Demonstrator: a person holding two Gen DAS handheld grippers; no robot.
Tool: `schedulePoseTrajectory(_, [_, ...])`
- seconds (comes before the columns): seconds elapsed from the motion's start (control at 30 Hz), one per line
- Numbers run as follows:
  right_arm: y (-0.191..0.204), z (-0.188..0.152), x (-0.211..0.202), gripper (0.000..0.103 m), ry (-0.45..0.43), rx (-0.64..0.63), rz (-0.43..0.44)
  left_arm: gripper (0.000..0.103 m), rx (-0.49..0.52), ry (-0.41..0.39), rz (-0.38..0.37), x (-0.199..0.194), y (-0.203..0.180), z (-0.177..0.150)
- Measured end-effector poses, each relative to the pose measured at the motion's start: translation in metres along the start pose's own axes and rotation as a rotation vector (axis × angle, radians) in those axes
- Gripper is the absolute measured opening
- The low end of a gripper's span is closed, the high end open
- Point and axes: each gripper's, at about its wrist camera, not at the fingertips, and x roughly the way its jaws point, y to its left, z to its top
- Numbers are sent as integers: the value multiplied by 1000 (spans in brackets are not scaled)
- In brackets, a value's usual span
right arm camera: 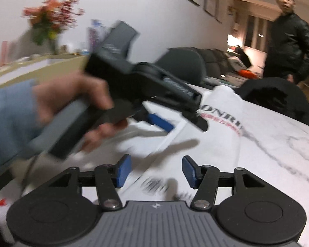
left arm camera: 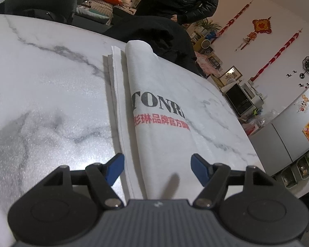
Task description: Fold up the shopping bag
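The left hand-held gripper (left arm camera: 157, 164) hangs with blue pads spread apart over the folded white fabric shopping bag (left arm camera: 154, 111), which lies lengthwise on the white marbled surface (left arm camera: 51, 86). The right hand-held gripper (right arm camera: 156, 169), also spread and empty, seems to hover above the bag's near end, though blur obscures this.

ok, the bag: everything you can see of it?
The bag is white, woven-looking fabric, lying flat on the marble table, folded lengthwise into a long strip with layered edges showing along one side. Black "TONRI" letters and red Chinese characters run across it. Both grippers, left and right, hover open over it; neither grips it.
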Motion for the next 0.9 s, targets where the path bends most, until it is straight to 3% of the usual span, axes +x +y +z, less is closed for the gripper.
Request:
schedulePoseTrajectory(0.17, [-11, 16, 42, 43, 59, 81, -86, 69, -5, 1, -6, -1, 1, 0])
schedulePoseTrajectory(0.3, [-16, 17, 62, 41, 89, 103, -108, 69, -17, 1, -25, -1, 5, 1])
schedulePoseTrajectory(0.43, [-16, 14, 65, 37, 65, 81, -101, 69, -29, 2, -48, -1, 11, 2])
schedulePoseTrajectory(0.57, [-17, 12, 65, 18, 54, 60, -107, 69, -47, 4, -67, 0, 15, 4])
schedulePoseTrajectory(0.8, [-6, 13, 68, 8, 50, -29, -147, 68, -56, 12, -82, 2, 17, 6])
schedulePoseTrajectory(0.9, [-13, 13, 65, 5, 41, 4, -124, 66, -64, 18, -75, 2, 17, 7])
